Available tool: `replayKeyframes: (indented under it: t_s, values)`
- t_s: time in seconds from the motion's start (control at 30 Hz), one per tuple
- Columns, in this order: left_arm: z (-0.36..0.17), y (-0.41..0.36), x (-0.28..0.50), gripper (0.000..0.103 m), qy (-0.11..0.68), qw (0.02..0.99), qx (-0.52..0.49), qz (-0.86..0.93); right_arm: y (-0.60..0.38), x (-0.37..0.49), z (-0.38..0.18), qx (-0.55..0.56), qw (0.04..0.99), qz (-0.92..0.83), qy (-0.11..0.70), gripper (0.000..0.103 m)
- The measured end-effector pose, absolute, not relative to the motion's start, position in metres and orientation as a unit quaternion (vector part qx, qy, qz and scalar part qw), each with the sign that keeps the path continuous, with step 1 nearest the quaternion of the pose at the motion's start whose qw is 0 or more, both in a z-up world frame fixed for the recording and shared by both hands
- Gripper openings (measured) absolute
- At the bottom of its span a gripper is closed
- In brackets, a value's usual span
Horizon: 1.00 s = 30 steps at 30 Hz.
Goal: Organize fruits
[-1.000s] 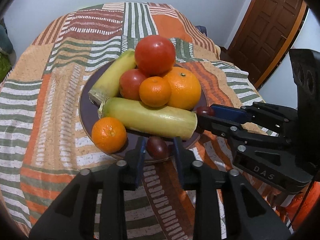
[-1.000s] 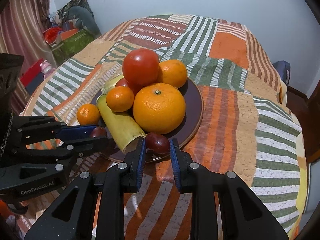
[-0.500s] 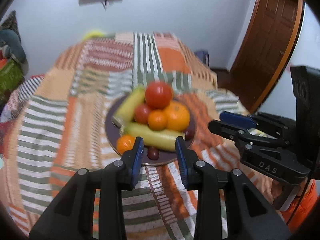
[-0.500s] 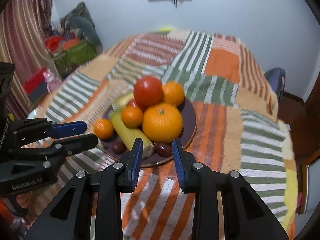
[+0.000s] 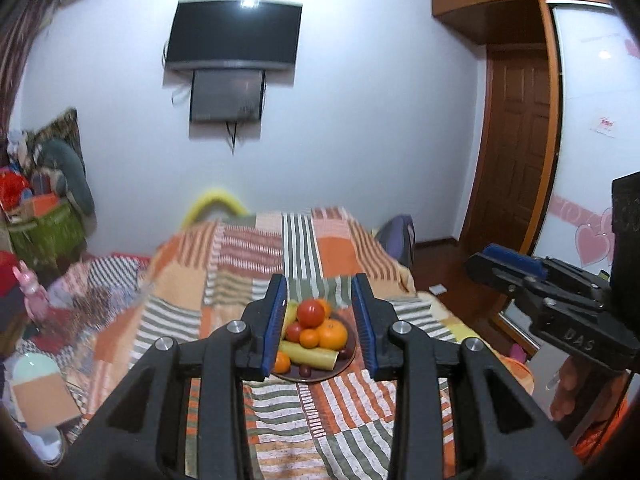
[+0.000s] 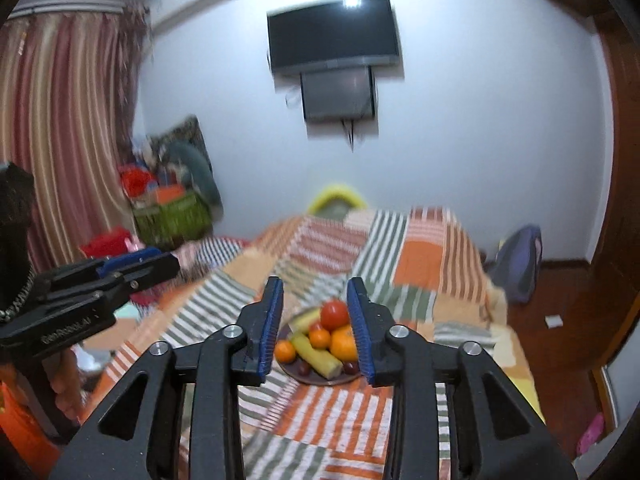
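Note:
A dark round plate (image 5: 349,356) on the striped bedspread carries a pile of fruit: a red tomato (image 5: 310,313) on top, oranges (image 5: 333,334), yellow-green bananas (image 5: 308,355) and small dark grapes (image 5: 305,370). The plate also shows in the right wrist view (image 6: 292,372), with the tomato (image 6: 334,314) on top. My left gripper (image 5: 320,322) is open and empty, held well back from the plate. My right gripper (image 6: 316,322) is open and empty, also far back. Each gripper shows at the edge of the other's view.
The patchwork bedspread (image 5: 256,264) covers the bed. A wall-mounted TV (image 5: 234,36) hangs ahead. A wooden door (image 5: 516,148) is at the right. Baskets and clutter (image 6: 172,208) and a striped curtain (image 6: 60,128) are at the left.
Both grippers have let go of their grapes, which now lie on the plate's front edge, and have pulled far back and up from the plate. Both stand open.

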<state>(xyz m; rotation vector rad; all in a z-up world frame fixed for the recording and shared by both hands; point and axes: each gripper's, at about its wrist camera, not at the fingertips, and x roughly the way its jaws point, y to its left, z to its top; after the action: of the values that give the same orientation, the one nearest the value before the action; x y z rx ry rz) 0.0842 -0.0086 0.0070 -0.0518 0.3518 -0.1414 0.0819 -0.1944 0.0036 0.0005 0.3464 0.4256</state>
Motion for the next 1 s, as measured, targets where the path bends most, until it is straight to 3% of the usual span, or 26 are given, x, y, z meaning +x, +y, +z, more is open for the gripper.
replayKeyframes:
  t_s: [0.07,0.2,0.47,0.77,1.0]
  values:
    - [0.017,-0.013,0.065,0.05,0.154,0.986,-0.019,-0.067,-0.195,0.063,0.013,0.004,0.968,0.206,0.146,0.04]
    - [0.029,-0.02,0.034,0.061,0.117,0.991,-0.006,-0.06,-0.194,0.042,0.021,0.013,0.971,0.207,0.121,0.044]
    - [0.035,-0.02,0.008,0.085,0.094,0.994,-0.009,-0.058,-0.186,0.028,0.021,0.009,0.977,0.19,0.091,0.075]
    - [0.033,-0.021,-0.003,0.096,0.086,0.995,-0.001,-0.045,-0.189,0.018,0.02,0.017,0.98,0.178,0.083,0.095]
    - [0.03,-0.019,-0.006,0.1,0.086,0.995,-0.003,-0.045,-0.19,0.008,0.017,0.017,0.982,0.17,0.078,0.101]
